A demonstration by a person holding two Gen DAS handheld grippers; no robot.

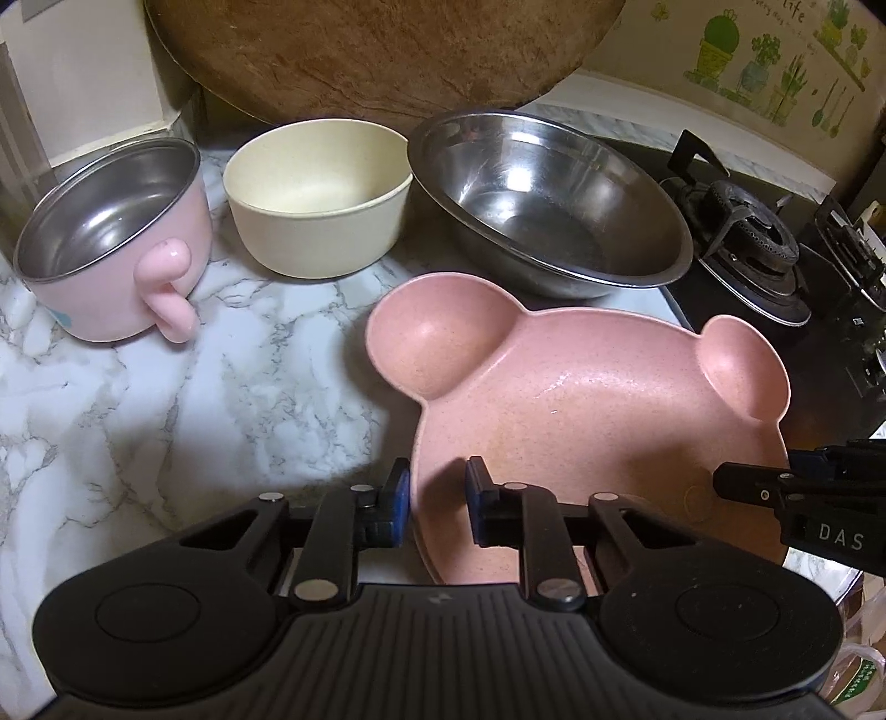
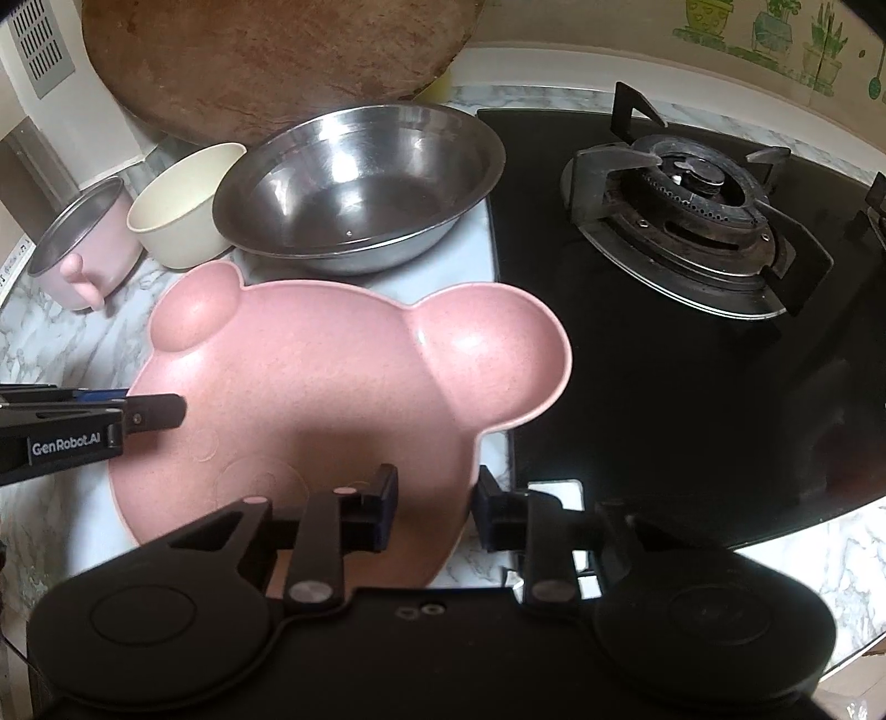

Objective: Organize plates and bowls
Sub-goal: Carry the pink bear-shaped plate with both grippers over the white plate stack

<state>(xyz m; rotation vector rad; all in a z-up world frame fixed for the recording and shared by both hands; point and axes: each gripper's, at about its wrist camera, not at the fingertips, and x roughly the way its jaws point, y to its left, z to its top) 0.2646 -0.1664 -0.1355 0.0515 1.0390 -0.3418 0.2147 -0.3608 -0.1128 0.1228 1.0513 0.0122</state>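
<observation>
nearest in the left wrist view, the left gripper [image 1: 437, 487] has its jaws parted, one finger on each side of the near left rim of the pink bear-shaped plate [image 1: 581, 410]; a gap shows between the pads and the rim, so it is not clamped on it. in the right wrist view the right gripper [image 2: 434, 498] is likewise spread, its left finger over the plate's inside and its right finger just outside the plate's near right edge, straddling the rim without pinching it. each gripper shows in the other's view as a black tip reaching over the plate from the side.

the pink bear-shaped plate [image 2: 310, 399] lies flat on the marble counter [image 1: 138, 415], its two round ear compartments pointing away from the grippers, its right edge just beside the black glass hob [image 2: 664, 415].

beyond the plate stands a steel basin [image 1: 548, 205], its rim near the plate's ears. left of it is a cream bowl [image 1: 318, 194], touching or nearly touching the basin's rim; which one cannot be told. further left is a pink cup [image 1: 116, 243] with a steel lining and a stubby pink handle, tilted in the fisheye view and apart from the cream bowl.

at the back a large round wooden board [image 1: 382, 50] leans behind the bowls. on the hob sits a gas burner [image 2: 686, 216] with its pan supports, and a wall sticker [image 1: 775, 61] of potted plants is behind it
</observation>
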